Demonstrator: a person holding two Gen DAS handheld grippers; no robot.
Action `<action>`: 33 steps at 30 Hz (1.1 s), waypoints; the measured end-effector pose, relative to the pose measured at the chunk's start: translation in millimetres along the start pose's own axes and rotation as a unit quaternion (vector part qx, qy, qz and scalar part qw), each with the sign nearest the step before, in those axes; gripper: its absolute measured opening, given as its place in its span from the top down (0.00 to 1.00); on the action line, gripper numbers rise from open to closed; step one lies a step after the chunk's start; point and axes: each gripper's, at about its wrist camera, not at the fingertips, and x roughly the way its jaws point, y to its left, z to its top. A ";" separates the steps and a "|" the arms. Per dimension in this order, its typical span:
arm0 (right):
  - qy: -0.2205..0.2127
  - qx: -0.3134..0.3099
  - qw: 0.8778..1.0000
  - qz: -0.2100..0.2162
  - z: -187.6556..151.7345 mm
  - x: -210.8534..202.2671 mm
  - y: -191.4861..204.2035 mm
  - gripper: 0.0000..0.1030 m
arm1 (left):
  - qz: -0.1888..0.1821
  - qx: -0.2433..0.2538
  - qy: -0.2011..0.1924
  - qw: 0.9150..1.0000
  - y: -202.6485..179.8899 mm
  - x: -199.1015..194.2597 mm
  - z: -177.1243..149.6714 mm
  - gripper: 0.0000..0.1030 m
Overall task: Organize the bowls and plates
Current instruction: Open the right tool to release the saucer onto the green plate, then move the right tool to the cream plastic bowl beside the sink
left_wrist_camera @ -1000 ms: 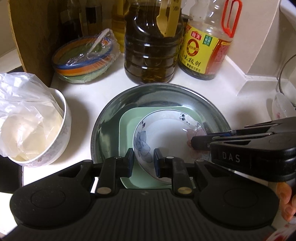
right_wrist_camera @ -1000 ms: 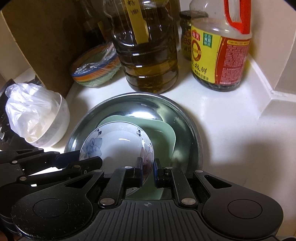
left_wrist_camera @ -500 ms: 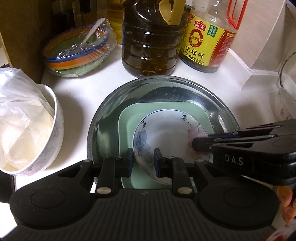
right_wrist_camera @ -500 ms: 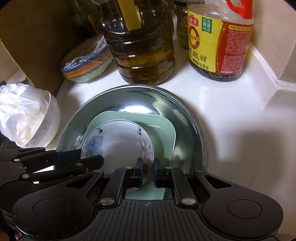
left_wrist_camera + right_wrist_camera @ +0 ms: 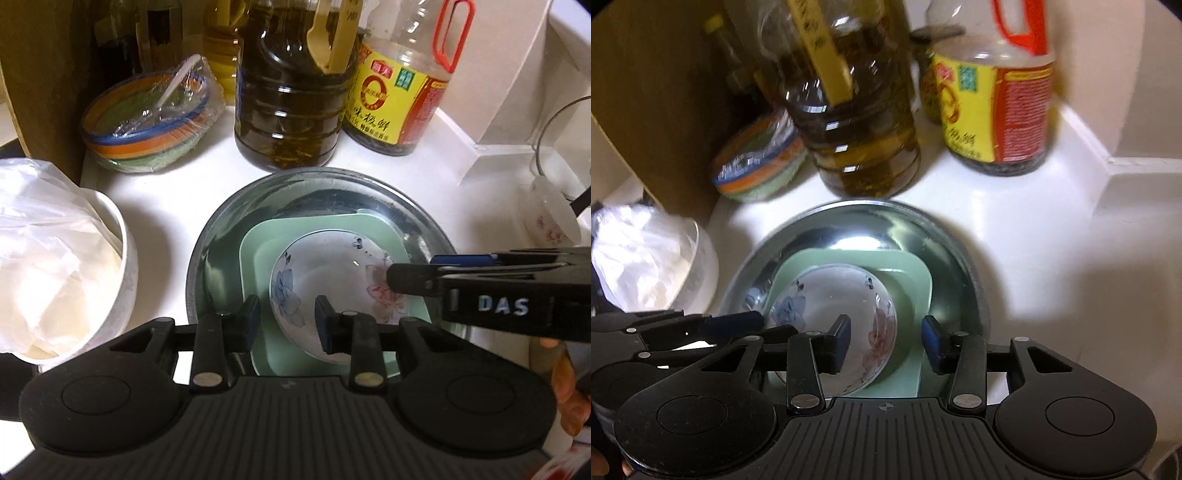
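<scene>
A white bowl with blue and pink flowers [image 5: 332,273] sits in a pale green square plate [image 5: 266,251], which lies inside a round steel basin [image 5: 221,243]. My left gripper [image 5: 288,319] straddles the bowl's near left rim. Its jaws are opening and the pads stand off the rim. My right gripper [image 5: 886,339] straddles the right rim of the bowl [image 5: 827,295] above the green plate [image 5: 908,273]. Its jaws are opening too, with a clear gap on both sides. In the left wrist view the right gripper [image 5: 413,269] reaches in from the right.
Behind the basin stand a large oil bottle [image 5: 291,110] and a soy sauce bottle [image 5: 395,96]. A wrapped stack of coloured bowls [image 5: 147,125] sits at the back left by a wooden board [image 5: 40,74]. A white bowl holding a plastic bag [image 5: 122,266] is left; a small floral cup [image 5: 550,221] right.
Both grippers were shut on the floral bowl's rim; now both pairs of jaws have spread apart off it. The bowl rests in the green plate.
</scene>
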 end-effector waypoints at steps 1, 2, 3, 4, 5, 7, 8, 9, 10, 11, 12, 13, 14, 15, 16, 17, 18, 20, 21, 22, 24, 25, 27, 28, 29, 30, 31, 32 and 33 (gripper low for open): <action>-0.007 0.005 1.000 0.002 -2.4 -5.6 -0.8 0.55 | -0.003 0.002 -0.002 1.000 -0.1 -4.1 -0.4 0.71; -0.014 0.010 1.000 0.002 -4.6 -11.1 -0.6 0.53 | -0.007 0.006 -0.005 1.000 -1.0 -8.2 -0.9 0.70; -0.021 0.015 1.000 0.001 -7.6 -16.7 -1.2 0.52 | -0.009 0.011 -0.009 1.000 -2.6 -12.2 -1.3 0.68; -0.027 0.019 0.999 0.002 -11.0 -22.8 -2.3 0.52 | -0.011 0.017 -0.014 1.000 -5.0 -16.6 -2.5 0.68; -0.034 0.026 0.999 0.003 -14.5 -29.0 -3.8 0.51 | -0.013 0.023 -0.016 1.000 -8.0 -20.6 -3.9 0.68; -0.042 0.037 0.998 0.003 -21.4 -40.3 -6.3 0.51 | -0.023 0.034 -0.018 0.999 -15.1 -27.5 -7.3 0.68; -0.046 0.043 0.998 0.002 -25.8 -46.8 -8.3 0.51 | -0.028 0.039 -0.018 0.999 -19.3 -31.0 -9.8 0.67; -0.051 0.047 0.998 0.001 -30.6 -53.5 -10.3 0.51 | -0.032 0.045 -0.019 0.998 -23.8 -34.2 -12.1 0.66; -0.055 0.050 0.997 -0.001 -34.4 -59.1 -11.3 0.51 | -0.035 0.051 -0.020 0.998 -28.6 -37.1 -15.0 0.66; -0.059 0.053 0.997 -0.003 -39.6 -66.0 -13.0 0.51 | -0.039 0.056 -0.021 0.997 -33.3 -39.7 -17.7 0.64; -0.063 0.055 0.997 -0.006 -43.3 -71.4 -14.8 0.51 | -0.042 0.059 -0.021 0.997 -37.8 -41.8 -20.2 0.63; -0.066 0.057 0.996 -0.009 -47.7 -76.8 -16.9 0.51 | -0.044 0.062 -0.021 0.997 -42.3 -43.9 -23.0 0.63; -0.070 0.059 0.996 -0.012 -53.7 -83.6 -19.6 0.51 | -0.047 0.064 -0.022 0.997 -47.1 -46.1 -25.9 0.62; -0.072 0.061 0.995 -0.014 -58.4 -89.0 -21.9 0.51 | -0.049 0.066 -0.022 0.996 -51.8 -48.6 -28.2 0.61; -0.074 0.064 0.995 -0.016 -64.0 -95.0 -24.6 0.50 | -0.050 0.069 -0.022 0.996 -56.7 -51.3 -31.0 0.60; -0.076 0.066 0.995 -0.018 -69.3 -100.6 -28.2 0.50 | -0.051 0.071 -0.022 0.996 -61.8 -54.2 -34.3 0.59; -0.077 0.069 0.994 -0.020 -74.4 -105.6 -31.4 0.50 | -0.052 0.074 -0.022 0.996 -66.7 -56.5 -37.2 0.58; -0.077 0.074 0.994 -0.025 -85.2 -115.9 -37.2 0.50 | -0.056 0.079 -0.022 0.995 -76.2 -61.6 -43.8 0.58; -0.077 0.076 0.994 -0.027 -90.4 -120.8 -40.1 0.50 | -0.058 0.082 -0.022 0.995 -80.8 -64.2 -47.5 0.58; -0.078 0.079 0.993 -0.028 -95.3 -125.3 -42.6 0.50 | -0.059 0.084 -0.023 0.994 -85.2 -66.7 -51.4 0.58; -0.080 0.084 0.993 -0.033 -106.2 -135.0 -47.7 0.49 | -0.062 0.086 -0.022 0.994 -93.3 -71.5 -59.7 0.58; -0.080 0.087 0.992 -0.036 -111.8 -139.9 -50.3 0.48 | -0.063 0.088 -0.020 0.994 -97.1 -73.5 -63.8 0.58; -0.080 0.093 0.992 -0.041 -122.1 -148.2 -55.8 0.47 | -0.065 0.094 -0.018 0.993 -104.7 -77.9 -71.8 0.58; -0.081 0.096 0.991 -0.043 -126.9 -152.6 -57.3 0.46 | -0.066 0.097 -0.018 0.993 -108.3 -79.7 -74.8 0.58; -0.084 0.100 0.990 -0.045 -132.4 -158.2 -59.7 0.45 | -0.067 0.100 -0.018 0.993 -112.1 -81.6 -78.0 0.58; -0.085 0.103 0.990 -0.048 -136.2 -161.9 -61.1 0.45 | -0.069 0.102 -0.018 0.992 -115.8 -83.5 -81.0 0.58; -0.087 0.107 0.989 -0.051 -141.6 -166.7 -62.9 0.44 | -0.072 0.106 -0.018 0.992 -120.0 -85.5 -84.4 0.58; -0.088 0.110 0.989 -0.053 -145.4 -170.8 -65.2 0.44 | -0.075 0.109 -0.018 0.991 -123.8 -87.5 -87.4 0.58; -0.090 0.113 0.988 -0.056 -149.4 -175.0 -67.0 0.44 | -0.078 0.113 -0.018 0.990 -128.5 -89.5 -90.8 0.58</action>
